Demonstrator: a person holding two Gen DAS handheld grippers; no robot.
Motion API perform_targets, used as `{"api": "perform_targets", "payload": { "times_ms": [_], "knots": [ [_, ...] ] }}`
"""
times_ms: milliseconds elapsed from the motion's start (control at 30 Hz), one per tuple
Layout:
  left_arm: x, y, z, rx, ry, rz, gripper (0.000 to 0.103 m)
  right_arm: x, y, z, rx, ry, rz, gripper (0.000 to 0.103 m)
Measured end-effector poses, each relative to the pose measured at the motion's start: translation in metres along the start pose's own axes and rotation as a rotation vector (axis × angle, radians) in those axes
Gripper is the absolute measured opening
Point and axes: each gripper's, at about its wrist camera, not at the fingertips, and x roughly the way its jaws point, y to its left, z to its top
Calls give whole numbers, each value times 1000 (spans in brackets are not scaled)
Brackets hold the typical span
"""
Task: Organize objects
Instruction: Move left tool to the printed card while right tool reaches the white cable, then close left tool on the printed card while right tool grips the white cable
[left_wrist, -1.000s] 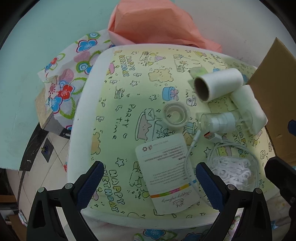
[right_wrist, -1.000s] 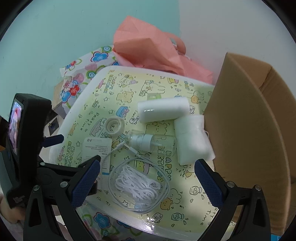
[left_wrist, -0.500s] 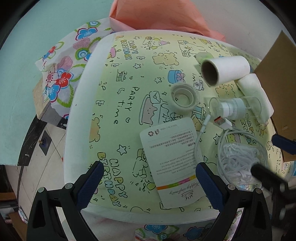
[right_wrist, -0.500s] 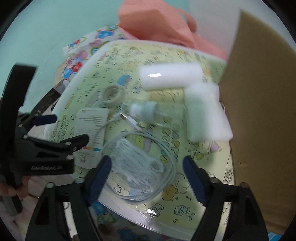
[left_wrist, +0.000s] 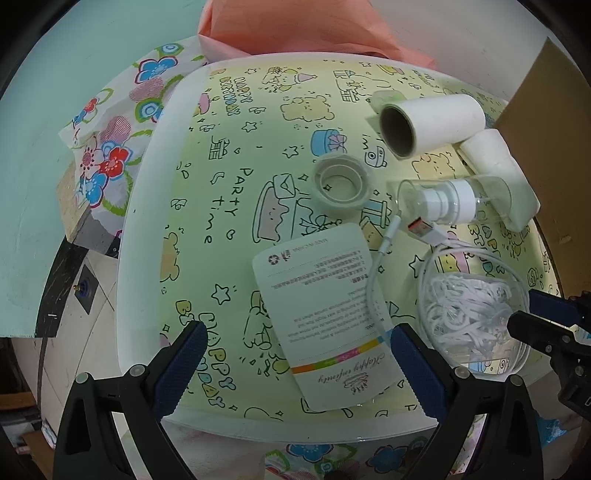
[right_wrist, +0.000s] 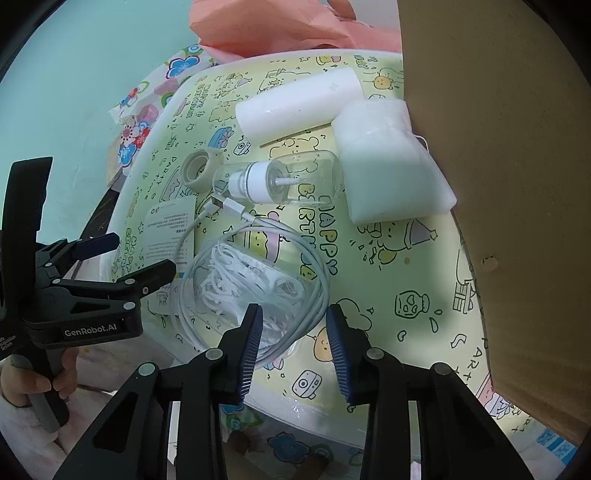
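Note:
A coiled white cable lies around a clear bag of white loops at the table's near edge; both also show in the left wrist view. My right gripper is half closed, its jaws straddling the cable's near loop and the bag edge, not clamped. My left gripper is open over a white card. Behind lie a clear spray bottle, a tape ring, a white roll and a white pack.
A cardboard box stands close on the right. A pink bag and floral cloth lie beyond the table's far and left edges. The left gripper shows in the right wrist view.
My right gripper has moved forward and down to the cable and bag and its jaws have narrowed from wide open. My left gripper has moved closer over the card, still open.

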Motion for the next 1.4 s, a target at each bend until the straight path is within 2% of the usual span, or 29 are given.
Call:
{"api": "perform_targets", "payload": {
  "times_ms": [67,267,733,900,1000,1133,1233,1300,1367,1400],
  "knots": [
    [0,0,0,3,0,-2,100,-1,-2,-1,0,-9,-4,25],
    [-3,-3,0,11,-6,-11,101,-6,-2,1,-1,-41,2,13],
    [4,-5,3,21,-6,-6,101,-45,16,21,-57,-164,-87,9],
    [15,-13,-1,72,31,7,101,-46,7,25,-35,-154,-147,9],
    [24,-17,-4,95,49,35,102,-34,2,22,-36,-115,-164,9],
    [26,-13,-3,85,43,22,103,-20,-3,17,-40,-69,-205,10],
    [26,-12,-4,93,27,7,101,-18,-11,15,-12,-62,-191,11],
    [25,-12,-5,98,16,-10,97,-18,-13,15,-4,-56,-186,16],
    [24,-12,-6,101,11,-44,90,-19,-15,14,5,-49,-218,34],
    [23,-13,-6,102,9,-60,86,-20,-16,12,14,-41,-234,37]
  ]
}}
